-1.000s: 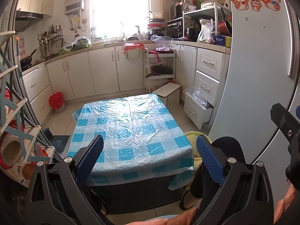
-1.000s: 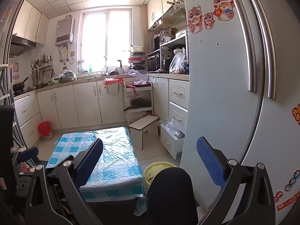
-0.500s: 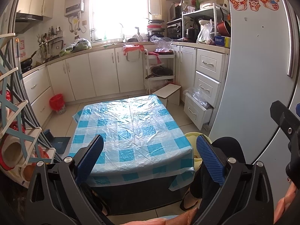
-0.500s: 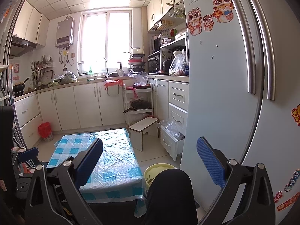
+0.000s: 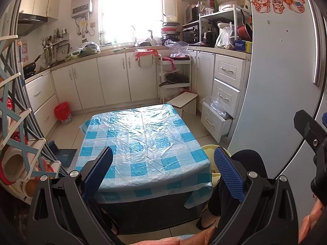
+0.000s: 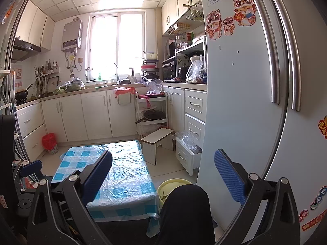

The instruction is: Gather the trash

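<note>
A low table [image 5: 143, 134] covered with a wrinkled blue-and-white checked plastic cloth stands in the middle of the kitchen floor, also seen in the right wrist view [image 6: 122, 173]. Only the cloth shows on its top. A yellow bin [image 5: 208, 150] [image 6: 173, 185] sits on the floor at the table's near right corner. A red bin [image 5: 62, 112] [image 6: 49, 140] stands by the left cabinets. My left gripper [image 5: 162, 153] hangs open over the table's near edge, holding nothing. My right gripper [image 6: 163, 155] is open and holds nothing, higher and to the right.
A silver fridge [image 5: 276, 81] fills the right side. Beyond the table are a white stool [image 5: 184, 100] and an open drawer [image 5: 214, 114] holding clear plastic. A person's dark-trousered knee [image 6: 184, 208] is beside the yellow bin. A rack [image 5: 18, 143] stands at the left.
Both views have shifted only slightly; the table sits a touch lower in the left wrist view. Both grippers stay open as before.
</note>
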